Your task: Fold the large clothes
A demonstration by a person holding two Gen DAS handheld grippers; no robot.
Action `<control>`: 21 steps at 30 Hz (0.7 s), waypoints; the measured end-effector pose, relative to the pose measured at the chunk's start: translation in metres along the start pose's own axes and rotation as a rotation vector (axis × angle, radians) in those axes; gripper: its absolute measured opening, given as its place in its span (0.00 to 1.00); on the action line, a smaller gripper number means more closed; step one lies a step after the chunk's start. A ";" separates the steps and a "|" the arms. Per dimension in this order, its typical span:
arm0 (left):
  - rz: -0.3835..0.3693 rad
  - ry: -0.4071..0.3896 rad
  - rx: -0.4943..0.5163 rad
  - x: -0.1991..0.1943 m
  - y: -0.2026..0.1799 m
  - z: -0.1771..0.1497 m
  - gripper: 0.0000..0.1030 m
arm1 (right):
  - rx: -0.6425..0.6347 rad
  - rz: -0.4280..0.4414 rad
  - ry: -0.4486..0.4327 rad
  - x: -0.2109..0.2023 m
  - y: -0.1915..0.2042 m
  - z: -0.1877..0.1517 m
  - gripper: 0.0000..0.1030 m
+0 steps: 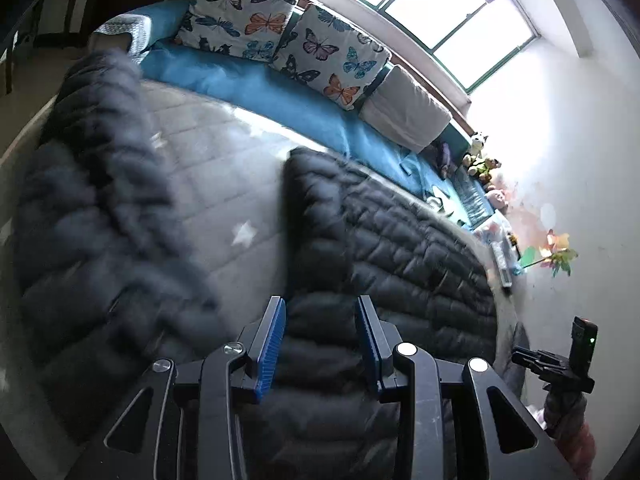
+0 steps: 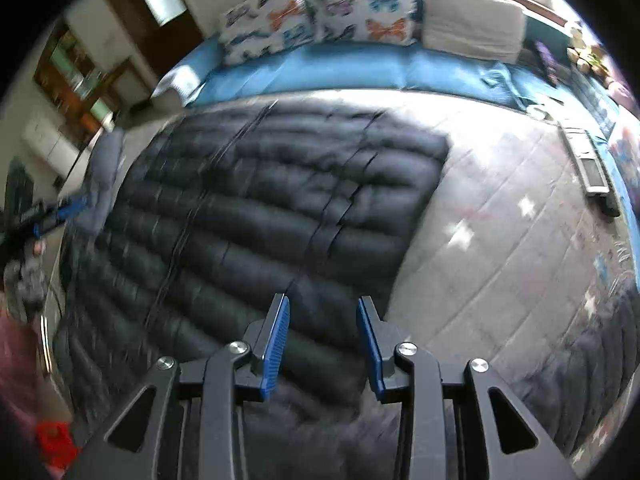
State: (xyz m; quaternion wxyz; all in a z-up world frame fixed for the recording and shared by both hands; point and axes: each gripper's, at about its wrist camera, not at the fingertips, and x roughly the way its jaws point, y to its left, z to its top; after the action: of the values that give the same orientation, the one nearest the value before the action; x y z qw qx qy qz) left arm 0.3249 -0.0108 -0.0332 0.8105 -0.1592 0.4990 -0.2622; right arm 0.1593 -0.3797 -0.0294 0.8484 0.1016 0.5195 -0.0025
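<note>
The dark padded jacket (image 2: 248, 208) lies spread on the grey quilt (image 2: 500, 208). Both the left gripper (image 1: 320, 344) and right gripper (image 2: 322, 344) hover unclenched, grasping nothing — best grip the near hem evenly, then fold away.

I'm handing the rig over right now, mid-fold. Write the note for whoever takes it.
Claws: the left claw and the right claw both have their jaws partly open over the near edge of the jacket. Fabric fills both gaps, and it is unclear whether either one grips.
Things: the dark puffer jacket is spread on the grey bed cover, below the butterfly pillows.
Done: jacket laid out; no finished fold visible.
Left: confirm both grips, then fold, probably the near edge toward the pillows.
</note>
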 end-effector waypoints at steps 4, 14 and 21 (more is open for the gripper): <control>0.048 0.044 -0.002 -0.007 0.033 -0.041 0.37 | -0.047 -0.022 0.064 0.022 0.014 -0.030 0.37; 0.178 0.031 0.169 -0.013 0.024 -0.092 0.40 | -0.277 -0.176 0.005 -0.003 0.080 -0.053 0.38; 0.149 0.016 0.175 -0.026 0.028 -0.107 0.42 | -0.388 -0.112 0.063 0.030 0.127 -0.115 0.41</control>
State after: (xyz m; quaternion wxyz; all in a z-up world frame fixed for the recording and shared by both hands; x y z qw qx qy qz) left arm 0.2277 0.0277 -0.0770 0.8346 -0.0481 0.4909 -0.2452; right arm 0.0856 -0.2322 -0.0850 0.8338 -0.0928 0.5415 0.0539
